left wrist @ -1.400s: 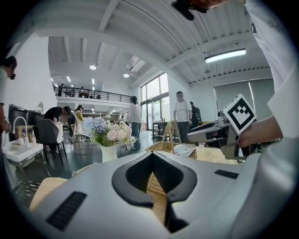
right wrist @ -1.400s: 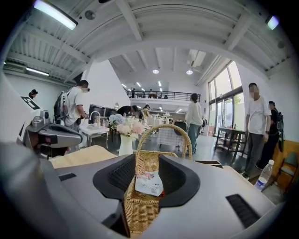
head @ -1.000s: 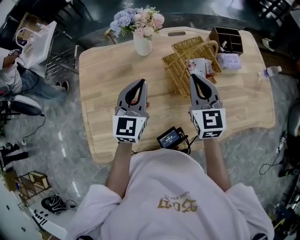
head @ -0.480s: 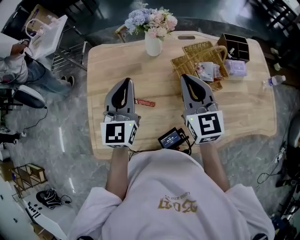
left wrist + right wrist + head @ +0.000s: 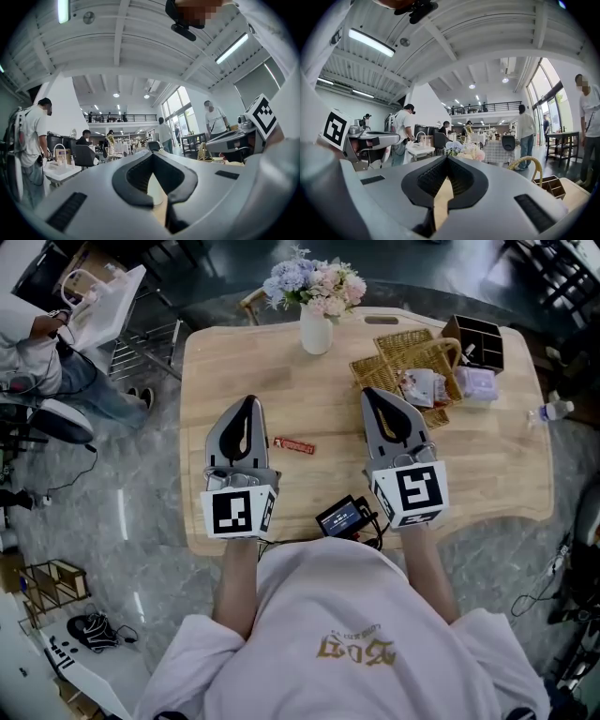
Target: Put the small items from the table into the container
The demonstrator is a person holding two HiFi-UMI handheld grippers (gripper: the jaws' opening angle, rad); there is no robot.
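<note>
Bright, even daylight and ceiling strip lights [image 5: 371, 42], soft shadows, heavy fisheye distortion with dark corners.

You hold two grippers, a left gripper [image 5: 246, 404] and a right gripper [image 5: 372, 395]. There is one table [image 5: 281, 381]. On it lies one red bar [image 5: 293, 445], near the left gripper. At the far side is one vase [image 5: 316, 334] of flowers. At the far right are one basket [image 5: 403, 357], one dark box [image 5: 473, 343] and one lilac box [image 5: 478, 383]. The packets [image 5: 419, 387] in the basket can't be counted. There is one bottle [image 5: 548, 412] by the right edge and one screen [image 5: 342, 517] at the near edge.
</note>
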